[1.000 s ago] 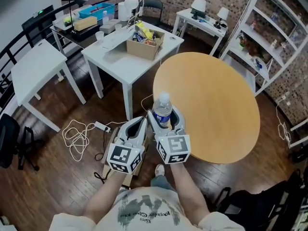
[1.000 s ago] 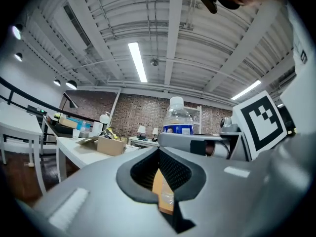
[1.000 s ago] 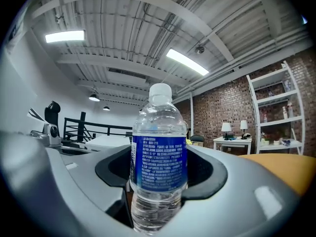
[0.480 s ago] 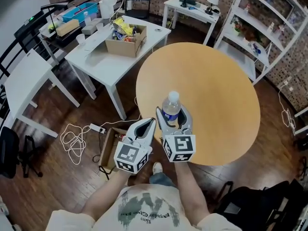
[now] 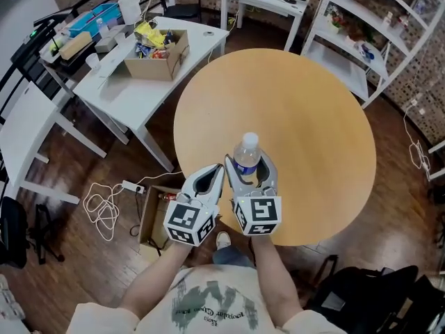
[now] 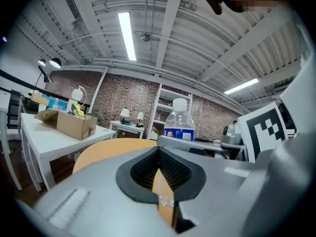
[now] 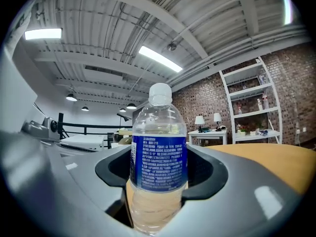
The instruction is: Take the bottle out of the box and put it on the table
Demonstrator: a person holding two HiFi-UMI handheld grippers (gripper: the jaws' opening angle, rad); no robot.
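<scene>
A white counter [image 5: 132,92] bearing a cardboard box [image 5: 156,45] stands left of the round wooden counter [image 5: 313,110], whose top is bare. An open floor box [image 5: 151,218] and cables [image 5: 104,204] lie below. Both grippers point level, side by side. The right gripper [image 5: 248,167] has its jaws spread wide, clamping the upright bottle [image 5: 247,148] above the near rim. The left gripper [image 5: 218,170] has its jaws closed and empty. A second ago the bottle hung beside the left rim.
</scene>
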